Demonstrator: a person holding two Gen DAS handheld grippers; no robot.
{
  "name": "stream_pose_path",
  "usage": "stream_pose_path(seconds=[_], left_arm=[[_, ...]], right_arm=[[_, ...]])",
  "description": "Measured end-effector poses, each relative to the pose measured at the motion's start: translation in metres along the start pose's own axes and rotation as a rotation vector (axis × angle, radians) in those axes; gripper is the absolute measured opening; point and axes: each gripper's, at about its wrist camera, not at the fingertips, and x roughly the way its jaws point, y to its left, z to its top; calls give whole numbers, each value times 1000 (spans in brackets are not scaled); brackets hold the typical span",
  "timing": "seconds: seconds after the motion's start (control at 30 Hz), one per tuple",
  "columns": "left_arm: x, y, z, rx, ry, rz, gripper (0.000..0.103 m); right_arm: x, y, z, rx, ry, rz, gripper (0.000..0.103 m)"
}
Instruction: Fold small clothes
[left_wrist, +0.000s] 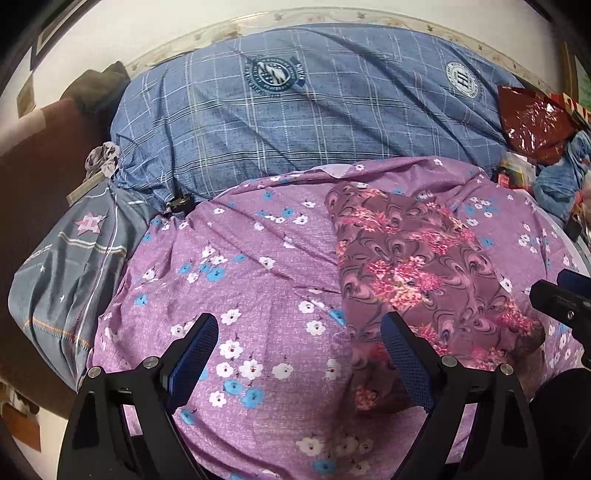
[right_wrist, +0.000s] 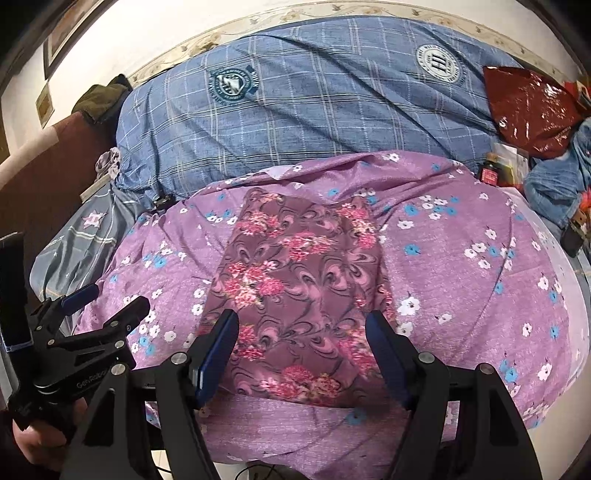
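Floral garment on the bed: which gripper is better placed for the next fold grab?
Right, probably. The right gripper is open with the floral garment centred between its fingers; the left gripper sits off its edge.

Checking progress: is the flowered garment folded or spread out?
Folded: the garment lies as a compact rectangle on the purple sheet, no sleeves or legs showing.

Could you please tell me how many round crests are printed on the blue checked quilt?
2. The green crest sits left of centre on the quilt; the white crest is towards its right end. Others may be hidden where the purple sheet covers it.
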Motion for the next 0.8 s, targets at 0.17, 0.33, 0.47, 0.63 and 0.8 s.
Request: stream_pose_path(seconds=[0.17, 0.33, 0.47, 0.63, 0.8], left_arm=[[2, -10, 3, 20, 11, -18, 91], [5, -11, 3, 18, 27, -40, 91], [4, -10, 3, 15, 23, -38, 91], [-3, -5, 2, -7, 9, -41, 91], [-11, -3, 0, -16, -6, -47, 91]], right_arm=[[0, -15, -2, 28, 0, -21, 73], [-1, -23, 0, 50, 4, -37, 73], [-4, -17, 2, 35, -6, -53, 73], [-11, -4, 5, -2, -21, -83, 73], [-18, 3, 7, -26, -35, -100, 73]])
